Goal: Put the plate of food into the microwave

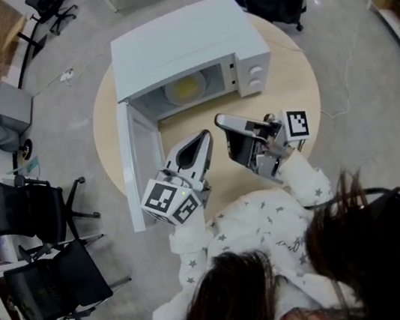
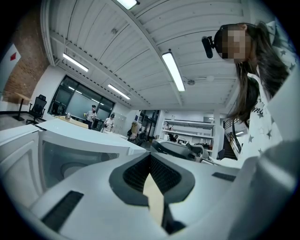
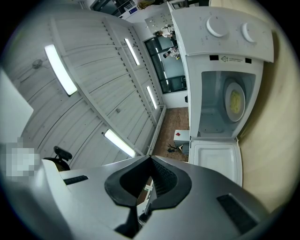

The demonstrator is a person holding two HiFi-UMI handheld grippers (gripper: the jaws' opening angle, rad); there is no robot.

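Fingers (image 2: 133,176) of the left gripper (image 1: 201,140) were shut tip to tip, with nothing between them. The right gripper (image 1: 221,120) had its fingers (image 3: 165,182) closed and empty as well. Both grippers hovered at the centre of the head view, above the near edge of the round table (image 1: 294,86), just in front of the person's starred sleeves. The plate (image 1: 185,87) of yellow food sat inside the microwave (image 1: 180,41) at the upper centre. Its door (image 1: 139,158) hung open toward the left of the frame.
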